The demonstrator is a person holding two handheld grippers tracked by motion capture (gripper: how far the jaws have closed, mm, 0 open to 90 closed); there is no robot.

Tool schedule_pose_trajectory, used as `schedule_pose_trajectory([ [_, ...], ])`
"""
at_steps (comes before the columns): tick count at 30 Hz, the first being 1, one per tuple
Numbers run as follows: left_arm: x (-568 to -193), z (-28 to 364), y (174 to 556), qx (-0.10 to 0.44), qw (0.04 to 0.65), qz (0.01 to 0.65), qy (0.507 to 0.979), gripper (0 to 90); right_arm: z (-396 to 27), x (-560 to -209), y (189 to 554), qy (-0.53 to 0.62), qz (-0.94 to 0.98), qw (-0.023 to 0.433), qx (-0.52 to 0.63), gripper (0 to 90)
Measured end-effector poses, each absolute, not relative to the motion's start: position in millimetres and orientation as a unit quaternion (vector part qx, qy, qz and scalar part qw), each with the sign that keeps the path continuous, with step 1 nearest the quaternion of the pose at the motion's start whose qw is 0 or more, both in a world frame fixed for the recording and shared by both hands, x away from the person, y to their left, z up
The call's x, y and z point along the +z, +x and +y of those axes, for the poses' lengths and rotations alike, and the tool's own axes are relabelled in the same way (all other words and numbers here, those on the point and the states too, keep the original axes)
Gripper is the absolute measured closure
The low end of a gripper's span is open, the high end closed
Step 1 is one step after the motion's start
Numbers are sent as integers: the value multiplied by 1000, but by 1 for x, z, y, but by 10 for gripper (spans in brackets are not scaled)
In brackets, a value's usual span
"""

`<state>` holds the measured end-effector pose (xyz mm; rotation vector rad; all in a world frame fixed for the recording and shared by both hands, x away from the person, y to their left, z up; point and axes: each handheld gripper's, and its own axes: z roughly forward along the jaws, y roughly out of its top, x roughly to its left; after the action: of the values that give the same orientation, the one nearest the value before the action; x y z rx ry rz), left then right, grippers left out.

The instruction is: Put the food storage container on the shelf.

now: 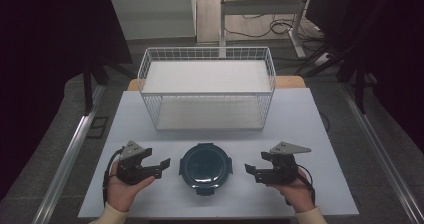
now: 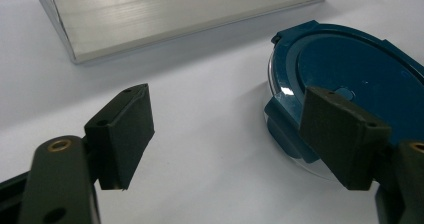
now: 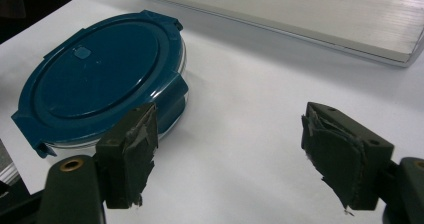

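A round glass container with a dark blue clip-on lid (image 1: 205, 167) sits on the white table between my two grippers, lid closed. My left gripper (image 1: 164, 166) rests just left of it, open, nothing between its jaws. In the left gripper view the lid (image 2: 360, 64) lies ahead on the right, past the right pad (image 2: 342, 134). My right gripper (image 1: 251, 172) is a short way right of the container, also open and empty. In the right gripper view the container (image 3: 105, 79) lies ahead on the left, behind the left pad (image 3: 130, 151).
A white wire basket shelf (image 1: 207, 89) with two white tiers stands at the back middle of the table (image 1: 300, 119). The table's front edge is just under the person's hands. Dark floor, metal rails and desk legs with cables lie beyond.
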<state>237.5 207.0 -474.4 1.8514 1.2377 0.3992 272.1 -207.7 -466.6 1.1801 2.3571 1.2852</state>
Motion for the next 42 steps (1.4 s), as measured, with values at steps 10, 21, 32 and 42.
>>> schedule_pose_trajectory([
  [10,-472,210,238,97,452,507,727,194,-198,-463,273,400,799,100,438,213],
  [21,-466,210,244,64,459,513,722,170,-174,-453,288,395,800,77,444,202],
  [32,-461,184,270,1,469,503,725,147,-150,-462,303,431,785,36,444,196],
  [42,-489,183,276,-65,466,526,708,132,-143,-474,299,431,789,13,437,187],
])
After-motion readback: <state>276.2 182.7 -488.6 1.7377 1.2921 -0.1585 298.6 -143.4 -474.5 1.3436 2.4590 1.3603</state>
